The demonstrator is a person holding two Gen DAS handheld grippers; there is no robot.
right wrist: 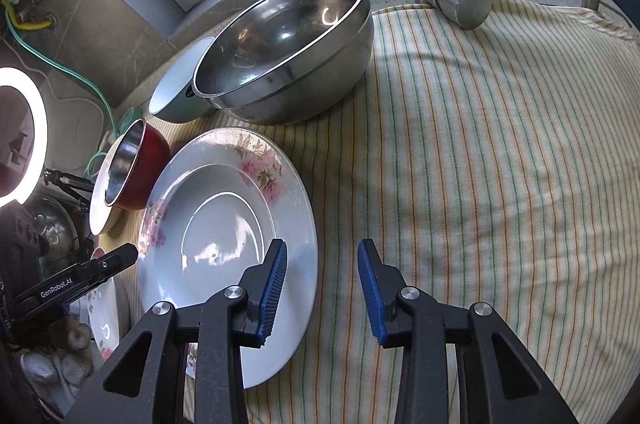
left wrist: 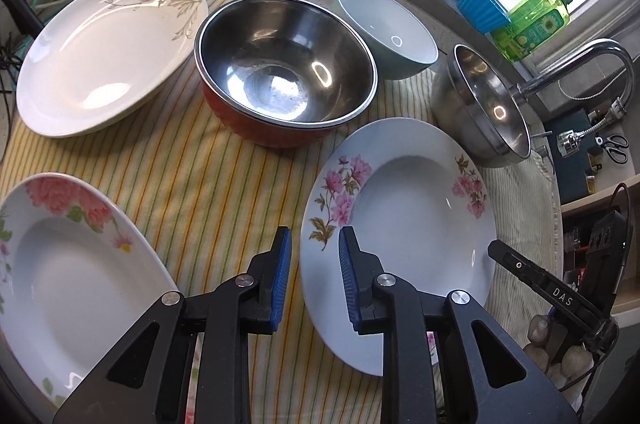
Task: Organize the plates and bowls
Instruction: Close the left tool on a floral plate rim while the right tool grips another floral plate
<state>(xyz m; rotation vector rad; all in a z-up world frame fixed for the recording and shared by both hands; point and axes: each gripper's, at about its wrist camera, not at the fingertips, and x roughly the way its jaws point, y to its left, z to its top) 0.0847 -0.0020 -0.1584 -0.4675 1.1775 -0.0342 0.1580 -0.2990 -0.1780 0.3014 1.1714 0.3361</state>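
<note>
Flowered plate [left wrist: 400, 236] flat on the striped cloth [left wrist: 224, 192], caught between both grippers. Left gripper [left wrist: 314, 256] astride its left rim: one pad over bare cloth, the other over the plate's edge, jaws narrow, not yet pinching as far as can be told. Right gripper [right wrist: 322, 274] astride the opposite rim, one pad above the plate [right wrist: 224, 232], the other over cloth [right wrist: 460, 144], jaws somewhat wider, nothing gripped. Both about equally near; rim running straight into each gap, so a short drop and a squeeze likely next.

Second flowered plate [left wrist: 68, 264] well to the left, white plate [left wrist: 104, 52] behind it. Red bowl [left wrist: 280, 64], pale bowl [left wrist: 388, 28] and tilted steel bowl [left wrist: 480, 104] behind, all holding nothing.
</note>
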